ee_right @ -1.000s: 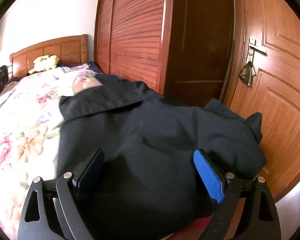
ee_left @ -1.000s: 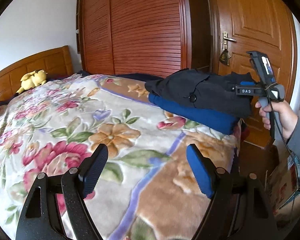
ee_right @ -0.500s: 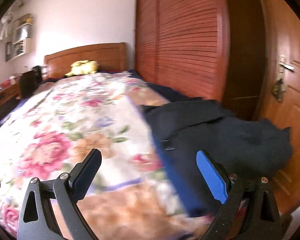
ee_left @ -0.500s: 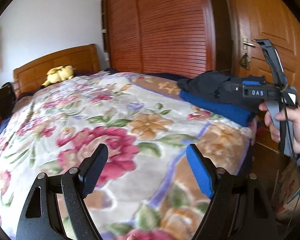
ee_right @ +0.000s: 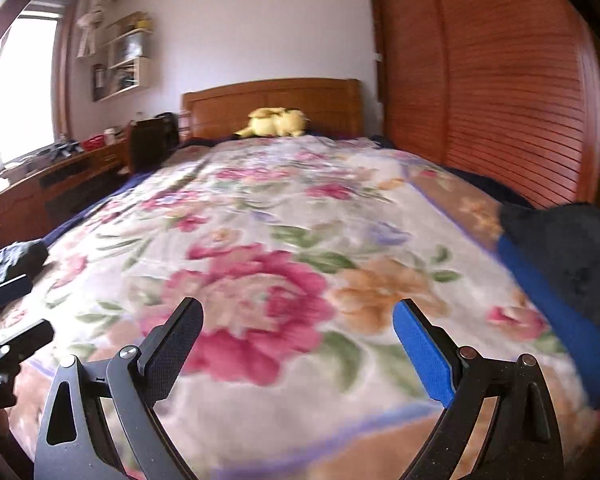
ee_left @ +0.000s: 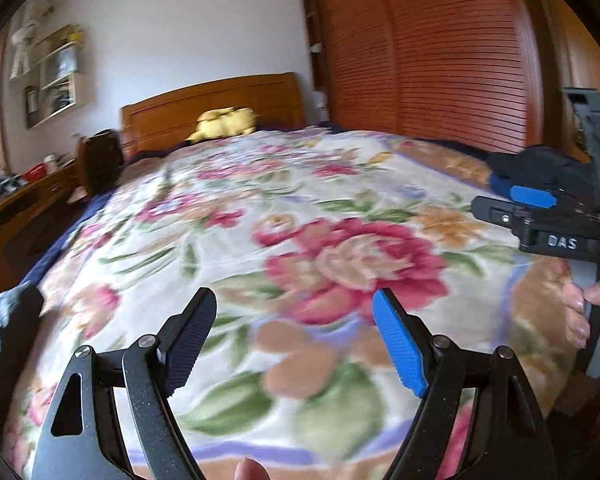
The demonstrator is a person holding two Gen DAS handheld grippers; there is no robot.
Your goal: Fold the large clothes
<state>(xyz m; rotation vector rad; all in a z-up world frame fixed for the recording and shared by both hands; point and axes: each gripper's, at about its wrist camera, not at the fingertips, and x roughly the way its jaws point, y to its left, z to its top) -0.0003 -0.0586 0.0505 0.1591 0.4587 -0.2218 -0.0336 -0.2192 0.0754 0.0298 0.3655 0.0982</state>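
A: Left hand-held gripper (ee_left: 294,314) is held wide apart, nothing between the pads, hovering over the floral blanket (ee_left: 300,220) near the foot of the bed. Right hand-held gripper (ee_right: 298,326) is likewise spread wide and carrying nothing, over the same blanket.

B: Where are the clothes seen?

A: A folded stack is seen at the right edge of the bed: a dark garment (ee_right: 568,240) lying on top of a blue garment (ee_right: 556,312). In the left wrist view the right hand-held gripper is seen in front of that stack, gripped by the right hand (ee_left: 580,312). A second dark, crumpled garment (ee_right: 14,258) is seen at the left edge of the bed, partly cut off by the frame.

B: Room to work?

A: The broad middle of the blanket between the two piles is seen flat. Bounds: wooden headboard (ee_right: 272,100) with a yellow plush toy (ee_right: 276,122) at the far end, louvred wardrobe doors (ee_right: 500,80) close along the right side, wooden bench (ee_right: 48,184) along the left. Both views are motion-blurred; fine detail cannot be told.
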